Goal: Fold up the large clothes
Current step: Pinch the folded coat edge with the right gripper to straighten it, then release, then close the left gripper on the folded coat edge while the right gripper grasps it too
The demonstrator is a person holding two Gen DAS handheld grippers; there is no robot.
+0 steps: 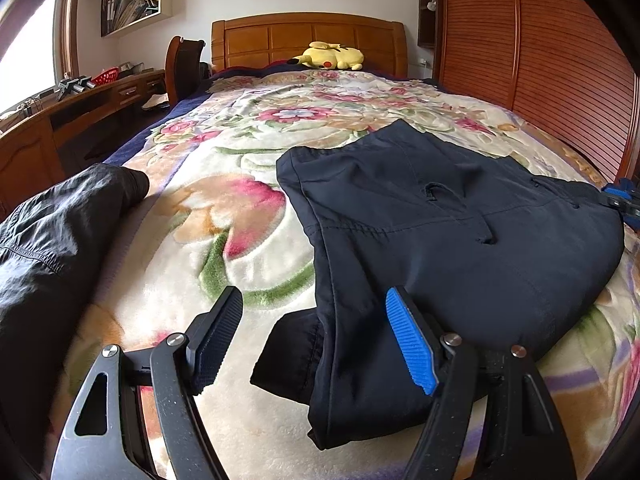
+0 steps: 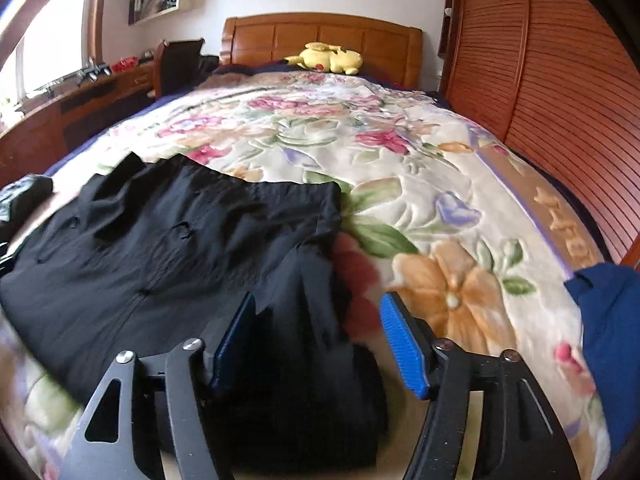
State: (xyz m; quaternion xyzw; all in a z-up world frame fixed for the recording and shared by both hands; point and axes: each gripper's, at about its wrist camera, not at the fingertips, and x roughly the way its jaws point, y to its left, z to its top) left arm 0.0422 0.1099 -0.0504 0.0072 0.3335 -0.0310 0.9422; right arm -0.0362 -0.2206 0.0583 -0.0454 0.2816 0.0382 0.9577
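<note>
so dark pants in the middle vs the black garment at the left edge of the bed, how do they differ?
1. The dark pants lie spread flat and partly folded; the black garment is bunched in a heap.
2. The pants sit mid-blanket, between both open grippers, left gripper and right gripper; the black garment sits at the bed's left edge, away from either.
3. The pants look smooth and matte; the garment looks crinkled with some sheen.

Both are dark and rest on the floral blanket.

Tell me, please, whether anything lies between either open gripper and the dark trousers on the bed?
Nothing visible does. The left gripper is open right over the near edge of the dark trousers, and the right gripper is open over their near end; only the floral blanket lies around them.
</note>
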